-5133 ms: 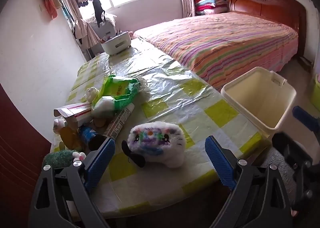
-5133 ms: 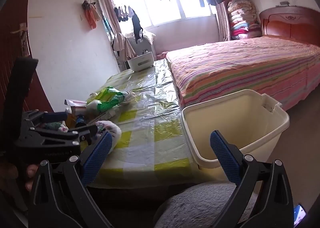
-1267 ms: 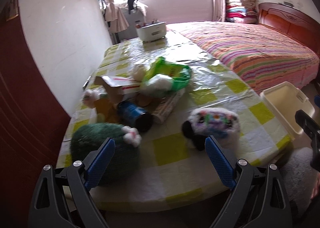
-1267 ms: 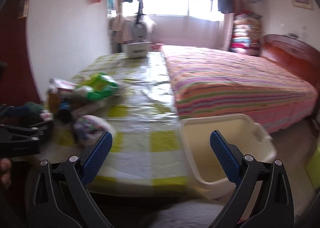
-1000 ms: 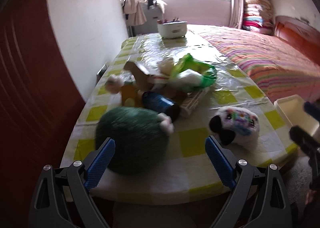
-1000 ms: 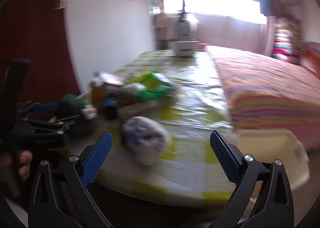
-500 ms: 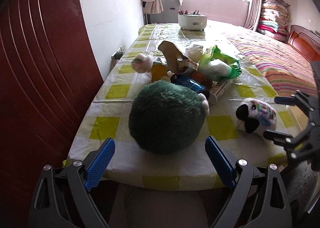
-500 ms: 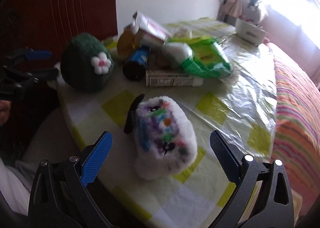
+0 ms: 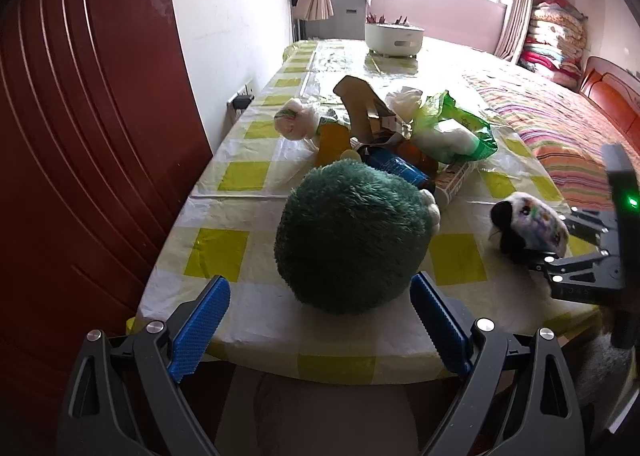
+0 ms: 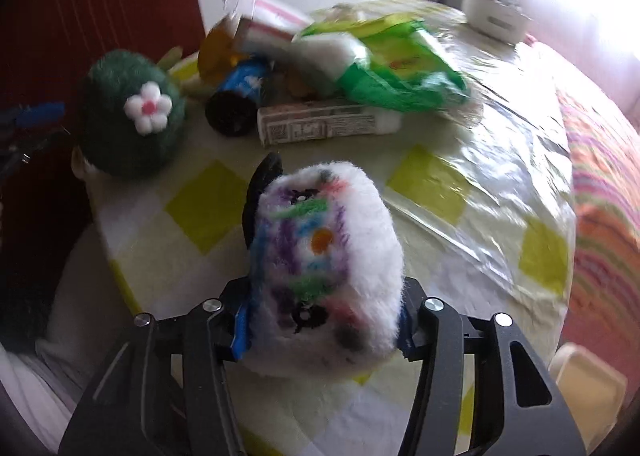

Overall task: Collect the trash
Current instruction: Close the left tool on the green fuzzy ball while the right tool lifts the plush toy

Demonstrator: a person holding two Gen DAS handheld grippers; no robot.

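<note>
My right gripper (image 10: 322,326) is shut on a white plush toy (image 10: 326,264) with coloured scribbles; both blue pads press its sides at the table's near edge. It also shows in the left wrist view (image 9: 528,226), with the right gripper (image 9: 560,240) around it. My left gripper (image 9: 318,320) is open, its pads either side of a round green plush (image 9: 352,236), not touching it. A trash pile lies behind: a green bag (image 10: 396,64), a blue can (image 10: 240,96), a flat carton (image 10: 320,124), an orange bottle (image 10: 218,50).
The table has a yellow-checked cloth (image 9: 236,176) under clear plastic. A white pot (image 9: 394,38) stands at its far end. A red door (image 9: 80,136) is at the left, a striped bed (image 9: 560,124) at the right. A cream bin's corner (image 10: 588,384) sits beside the table.
My right gripper has moved in and shut on the white plush toy. My left gripper has moved closer to the green plush, still open.
</note>
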